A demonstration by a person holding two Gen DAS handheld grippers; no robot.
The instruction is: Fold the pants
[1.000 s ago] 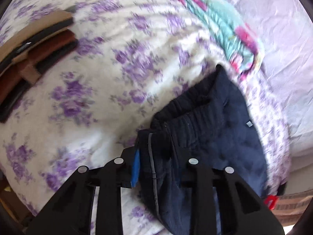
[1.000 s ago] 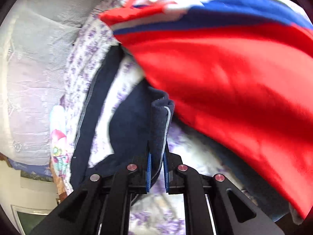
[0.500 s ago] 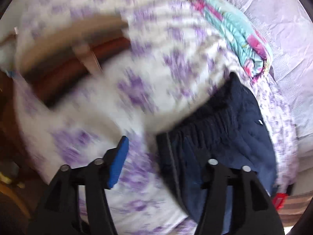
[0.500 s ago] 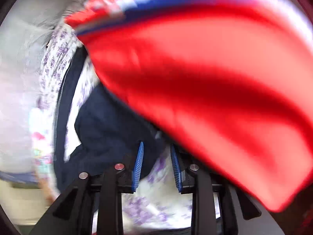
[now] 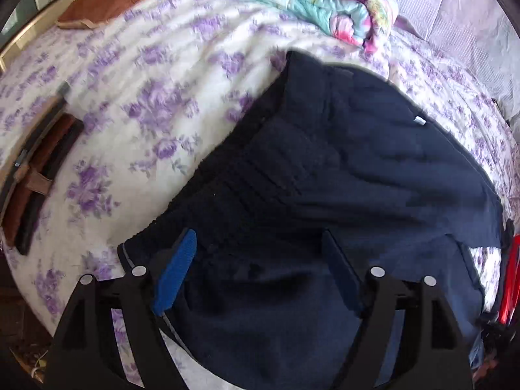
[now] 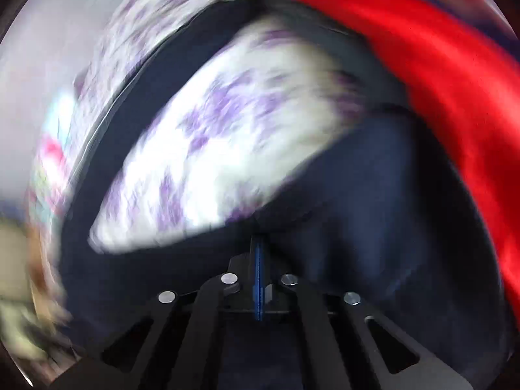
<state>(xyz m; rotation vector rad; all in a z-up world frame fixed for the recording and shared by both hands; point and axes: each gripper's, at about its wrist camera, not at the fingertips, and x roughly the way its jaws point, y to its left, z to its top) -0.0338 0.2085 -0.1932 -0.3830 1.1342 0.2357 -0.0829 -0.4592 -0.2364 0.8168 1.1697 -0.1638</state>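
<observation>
Dark navy pants lie bunched on the purple-flowered bedspread, waistband toward the left. My left gripper is open, its blue pads spread wide above the pants near the waistband, holding nothing. In the blurred right wrist view my right gripper has its jaws together over the navy pants; whether cloth is pinched between the pads I cannot tell.
A rolled teal and pink quilt lies at the far side of the bed. A brown and black folded stack sits at the left edge. A red garment lies at the right, next to the pants.
My left gripper let go of the waistband, opened wide and now hangs over the pants. My right gripper opened, released the pant leg, then closed again while moving fast.
</observation>
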